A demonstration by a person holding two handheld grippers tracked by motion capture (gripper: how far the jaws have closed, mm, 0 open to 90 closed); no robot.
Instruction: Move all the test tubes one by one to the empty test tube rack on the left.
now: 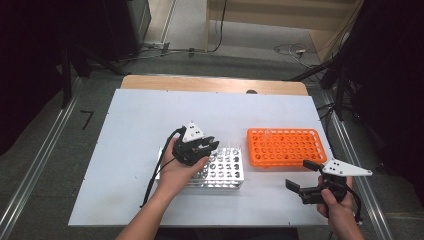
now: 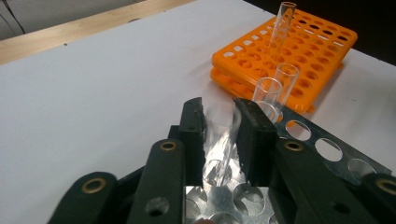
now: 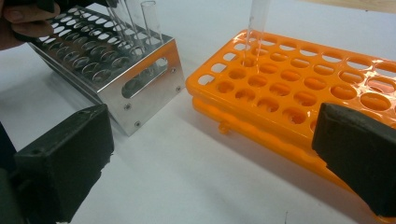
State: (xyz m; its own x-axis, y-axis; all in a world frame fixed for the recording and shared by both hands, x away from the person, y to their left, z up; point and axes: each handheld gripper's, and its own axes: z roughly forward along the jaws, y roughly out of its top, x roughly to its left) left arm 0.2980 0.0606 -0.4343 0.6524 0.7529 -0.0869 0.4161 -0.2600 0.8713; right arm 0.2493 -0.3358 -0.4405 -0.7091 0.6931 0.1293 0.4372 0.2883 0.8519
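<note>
The left gripper is closing narrowly around a clear test tube standing in the metal rack on the counter. Further right, beside the orange rack, the right gripper is hovering wide open, holding nothing.

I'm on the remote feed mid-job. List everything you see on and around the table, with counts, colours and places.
Clear glass test tubes: four that I can count; one between the left gripper's jaws, two beside it in the metal rack, one upright in the orange rack.
Shiny aluminium test tube rack: one, silver, near table edge, left of centre.
Orange plastic test tube rack: one, right of the aluminium one.
White table top: one, with a wooden strip at the far edge.
Cables: several, on the grey floor behind the table.
Left gripper: black, over the aluminium rack, jaws close around a tube.
Right gripper: black, jaws wide open, hovering near the orange rack, holding nothing.
</note>
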